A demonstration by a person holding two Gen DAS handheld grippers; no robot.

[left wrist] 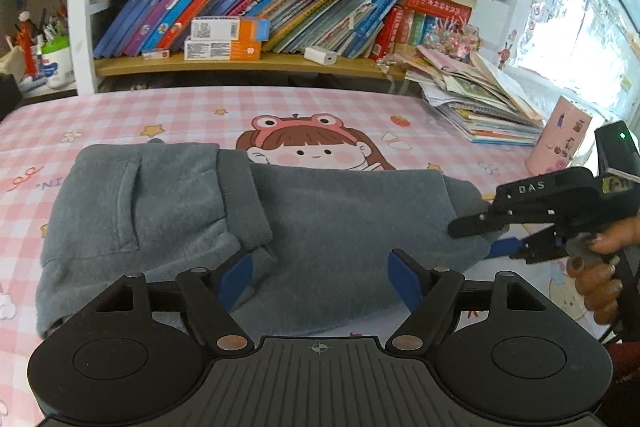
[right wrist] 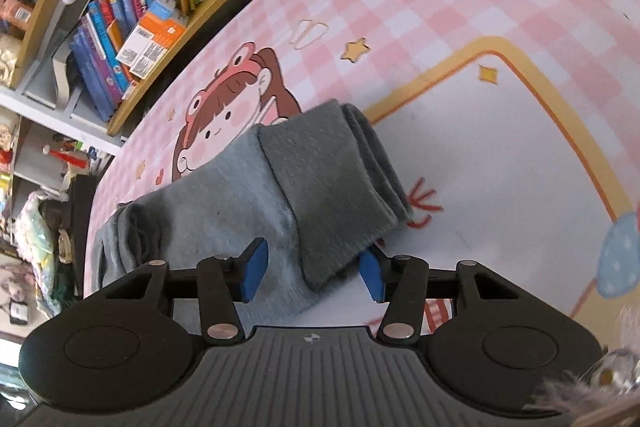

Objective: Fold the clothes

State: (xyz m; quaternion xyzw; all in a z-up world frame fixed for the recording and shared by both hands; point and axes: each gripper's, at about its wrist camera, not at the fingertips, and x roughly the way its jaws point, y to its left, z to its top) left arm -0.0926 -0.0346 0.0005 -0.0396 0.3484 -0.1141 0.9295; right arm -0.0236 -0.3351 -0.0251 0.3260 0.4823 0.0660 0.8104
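Observation:
Grey fleece trousers [left wrist: 200, 211] lie folded on the pink checked table cover [left wrist: 120, 115], waistband and pocket to the left, leg cuffs to the right. My left gripper [left wrist: 320, 277] is open just above the garment's near edge, nothing between its blue pads. My right gripper [left wrist: 486, 235] is at the cuff end on the right, one finger above the cloth and one below. In the right wrist view the right gripper [right wrist: 314, 269] is open, with the grey leg cuffs [right wrist: 340, 187] lying between its blue pads [right wrist: 252, 269].
A bookshelf [left wrist: 248, 63] full of books runs along the back of the table. A stack of booklets and papers [left wrist: 480, 103] and a pink box [left wrist: 560, 135] stand at the right back. The cover shows a cartoon girl [left wrist: 312, 147].

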